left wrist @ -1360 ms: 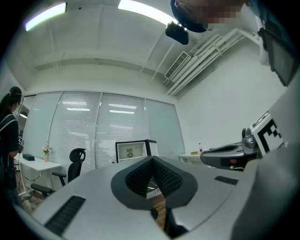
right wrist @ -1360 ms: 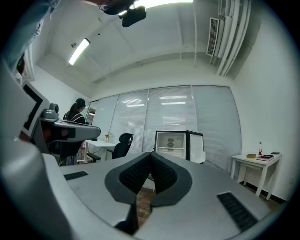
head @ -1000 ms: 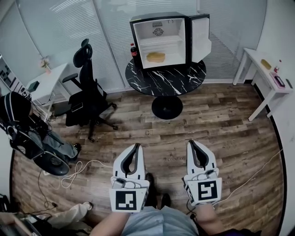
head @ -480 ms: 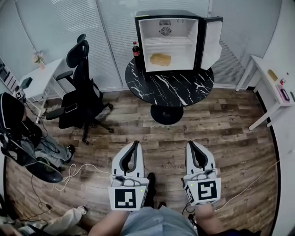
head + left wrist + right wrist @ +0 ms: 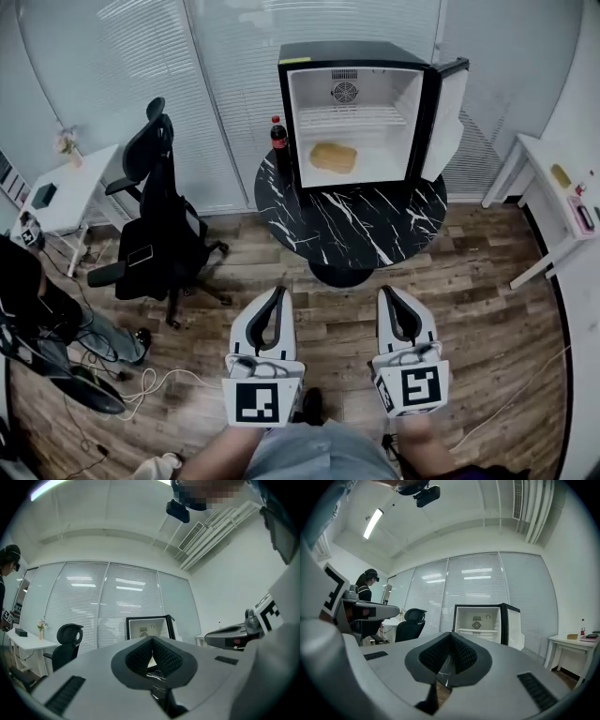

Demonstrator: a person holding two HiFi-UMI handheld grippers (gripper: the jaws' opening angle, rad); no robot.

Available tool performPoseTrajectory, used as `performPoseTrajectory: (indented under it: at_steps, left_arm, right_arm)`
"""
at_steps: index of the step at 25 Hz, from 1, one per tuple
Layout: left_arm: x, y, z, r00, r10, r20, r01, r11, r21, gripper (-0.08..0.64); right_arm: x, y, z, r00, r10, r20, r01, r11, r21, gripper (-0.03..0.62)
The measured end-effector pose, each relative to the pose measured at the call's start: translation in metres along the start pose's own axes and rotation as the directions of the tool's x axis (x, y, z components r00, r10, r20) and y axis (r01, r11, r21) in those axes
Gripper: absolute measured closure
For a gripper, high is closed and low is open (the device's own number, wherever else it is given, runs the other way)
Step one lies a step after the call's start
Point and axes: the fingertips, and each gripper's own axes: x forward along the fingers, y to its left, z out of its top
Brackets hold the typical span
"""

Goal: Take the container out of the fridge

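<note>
The container point(image 5: 333, 157), a pale yellow thing, lies on the bottom of the open fridge point(image 5: 356, 53), under its wire shelf. It is well ahead of both your hand-held grippers and touched by neither.

Far off to the left of your left hand-held gripper point(image 5: 277, 293), a white work surface point(image 5: 84, 178) stands by the blinds. Nearer to that gripper, ahead and to its left, is a black office chair point(image 5: 155, 225).

Your left hand-held gripper hangs low over the wooden floor point(image 5: 469, 281) and points toward the fridge. Its own view shows the two jaws pressed together at the tips with nothing between them.

Ahead of it, a dark bottle point(image 5: 279, 142) with a red cap stands upright on the round black marbled surface point(image 5: 366, 225), just beside the fridge's left wall. The fridge sits at the back of that surface, with its door point(image 5: 448, 117) swung open to the right.

Your right hand-held gripper point(image 5: 386, 292) is level with the left one, the two side by side and apart. Its jaws too are closed on nothing.

Well off to its right, a narrow white surface point(image 5: 553, 202) stands against the wall. It carries a few items too small to tell.
</note>
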Motion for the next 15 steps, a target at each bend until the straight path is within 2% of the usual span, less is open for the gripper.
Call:
performPoseTrajectory:
  at_steps: [6,9,15]
  left_arm:
    - [0.049,0.017,0.005,0.999,-0.033,0.042,0.033,0.999,0.001,0.546]
    - [0.067,0.016,0.001,0.998,-0.054,0.032,0.053,0.998,0.027,0.546]
    - [0.103,-0.007,-0.021,0.995,-0.099,-0.021,0.099,0.995,0.005,0.546]
  right_arm:
    - [0.043,-0.017,0.015,0.999,-0.036,0.036,0.036,0.999,-0.021,0.58]
    - [0.051,-0.028,0.019,0.998,-0.055,0.042,0.056,0.998,-0.028,0.579]
    - [0.064,-0.063,0.009,0.996,-0.084,0.021,0.084,0.996,-0.036,0.579]
